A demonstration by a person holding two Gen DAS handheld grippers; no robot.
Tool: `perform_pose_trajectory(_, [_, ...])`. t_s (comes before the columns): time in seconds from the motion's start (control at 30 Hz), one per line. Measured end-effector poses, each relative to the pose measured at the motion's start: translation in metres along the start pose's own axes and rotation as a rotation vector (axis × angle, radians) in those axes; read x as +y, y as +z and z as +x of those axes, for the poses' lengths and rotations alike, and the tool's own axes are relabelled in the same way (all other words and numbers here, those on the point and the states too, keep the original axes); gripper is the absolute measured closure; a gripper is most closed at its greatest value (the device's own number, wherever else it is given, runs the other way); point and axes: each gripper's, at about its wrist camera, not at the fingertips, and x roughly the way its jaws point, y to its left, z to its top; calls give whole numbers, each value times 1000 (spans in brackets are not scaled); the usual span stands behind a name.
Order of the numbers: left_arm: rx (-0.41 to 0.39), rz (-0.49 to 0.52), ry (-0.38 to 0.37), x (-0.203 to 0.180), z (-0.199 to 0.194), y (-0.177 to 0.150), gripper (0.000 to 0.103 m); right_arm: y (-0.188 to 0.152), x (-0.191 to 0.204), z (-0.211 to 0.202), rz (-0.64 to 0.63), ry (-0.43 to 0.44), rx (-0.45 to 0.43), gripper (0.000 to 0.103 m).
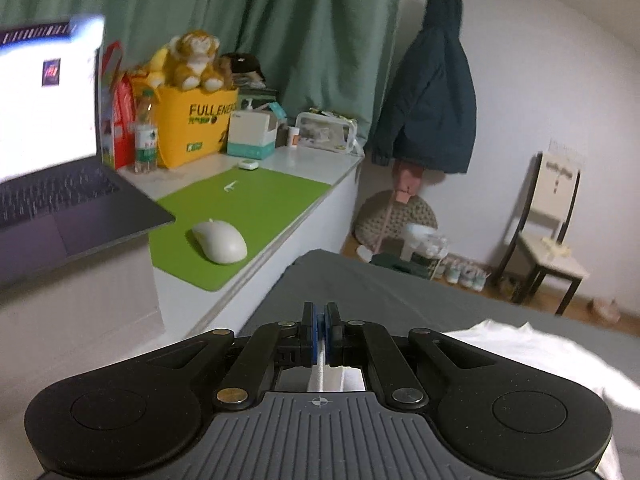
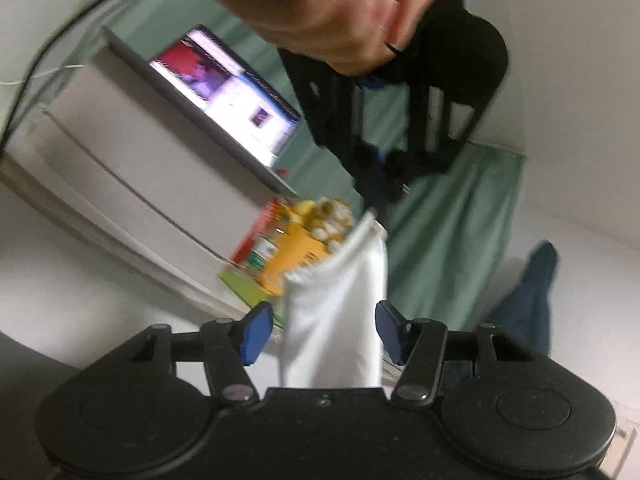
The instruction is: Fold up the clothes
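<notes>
**Left hand-held gripper pinches white cloth over the bed; right one gapes**

Left hand-held gripper (image 1: 321,334) has its blue pads pressed together on a thin strip of white cloth (image 1: 532,354), which runs back between the fingers toward the camera. The rest of that cloth lies bunched on the grey bed (image 1: 360,280), toward its near right side in the left wrist view. Beyond the bed's left edge stands a white desk (image 1: 304,160) carrying a green mat (image 1: 256,204), a white mouse (image 1: 219,241), an open laptop (image 1: 48,152) at its near left corner, and a yellow bag (image 1: 192,128) with a plush monkey (image 1: 196,60) on top near the back edge. A dark jacket (image 1: 432,92) hangs on the wall past the desk's far corner, and a chair (image 1: 548,232) stands on the floor beyond the bed.

Right hand-held gripper (image 2: 320,330) is spread wide, its blue pads (image 2: 254,330) clear of the white cloth (image 2: 340,320) hanging between them. Above, a hand (image 2: 340,12) grips the left tool (image 2: 400,120), from whose tip the cloth hangs. This view is tilted and blurred.
</notes>
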Motion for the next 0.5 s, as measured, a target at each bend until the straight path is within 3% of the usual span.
perform_pose_trajectory(0.1, [0,-53,-14,8,4,-2,100,2,6,0,-11,36,9,51])
perform_pose_trajectory(0.17, [-1,-62,-17,10,6,-4,100,4,7,5,19,32,52,85])
perform_pose_trajectory(0.23, [-3,-59,-15,12,7,-5,100,5,2,4,58,23,67,95])
perform_pose_trajectory(0.33, [-19,-10,24,15,5,-6,100,8,-16,-8,122,18,39,99])
perform_pose_trajectory(0.5, [-58,284,160,0,11,-18,100,28,-50,-37,240,57,-6,99])
